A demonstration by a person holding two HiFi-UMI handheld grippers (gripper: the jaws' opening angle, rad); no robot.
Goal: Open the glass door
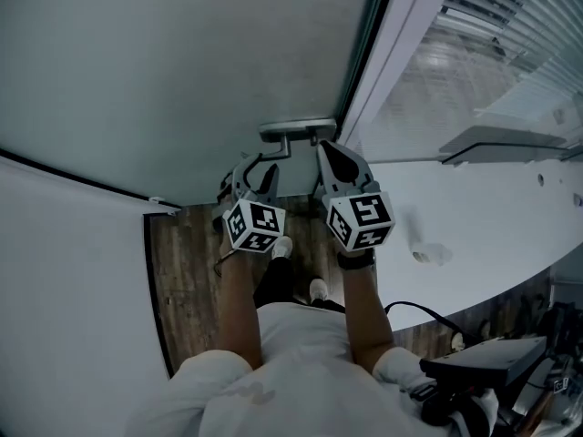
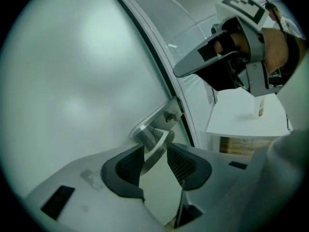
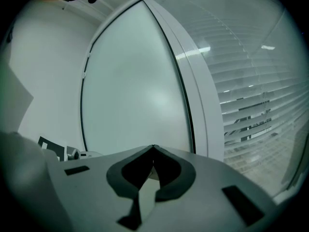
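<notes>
A frosted glass door (image 1: pixel 182 71) meets wood-plank floor (image 1: pixel 187 271) beside slatted blinds (image 1: pixel 510 12)

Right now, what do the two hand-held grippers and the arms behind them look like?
Both the left hand-held gripper and the right hand-held gripper have pale grey bodies with black jaw pads, ribbed on the left one. Each carries a white cube with black square markers. The forearms are bare; a dark band wraps the right wrist. The top is white.
</notes>
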